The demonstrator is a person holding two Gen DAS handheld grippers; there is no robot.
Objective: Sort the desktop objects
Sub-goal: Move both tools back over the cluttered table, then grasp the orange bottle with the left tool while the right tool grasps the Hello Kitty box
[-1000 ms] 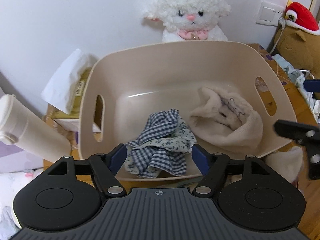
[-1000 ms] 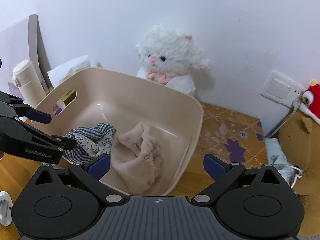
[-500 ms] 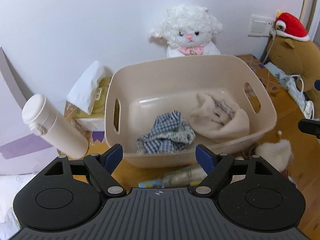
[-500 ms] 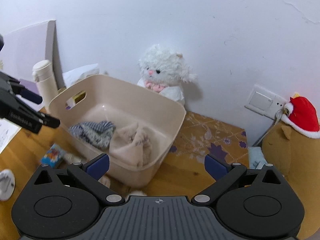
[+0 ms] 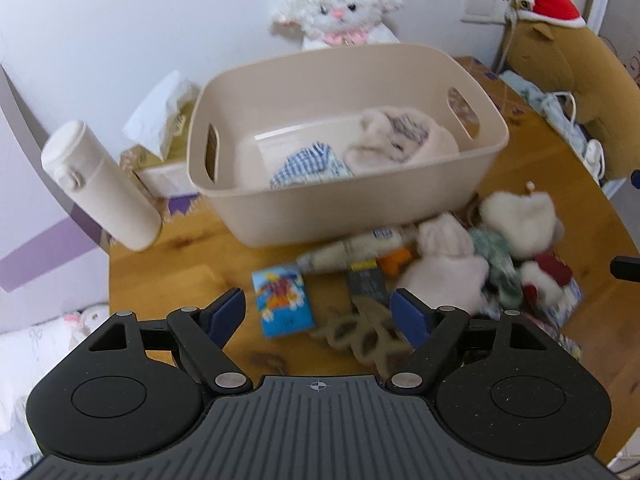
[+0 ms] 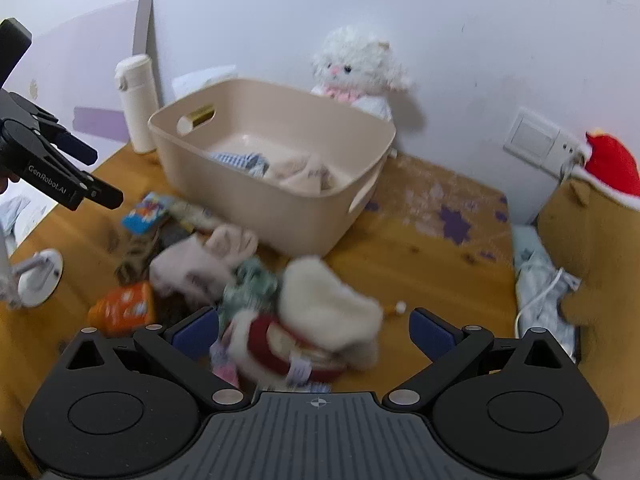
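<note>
Beige plastic bin (image 5: 344, 200) at twelve o'clock on the wooden desk (image 5: 176, 276) holds a checked cloth (image 5: 310, 168) and a cream fleece (image 5: 400, 144). Left gripper (image 5: 318, 312) and right gripper (image 6: 314, 330) both gape wide, empty, above the scattered pile (image 5: 460, 264) with its blue packet (image 5: 282, 300).

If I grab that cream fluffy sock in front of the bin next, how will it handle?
The fluffy sock looks soft and crumpled, so it will probably sag and fold. Likely light. It lies against the red item, which might drag along.
</note>
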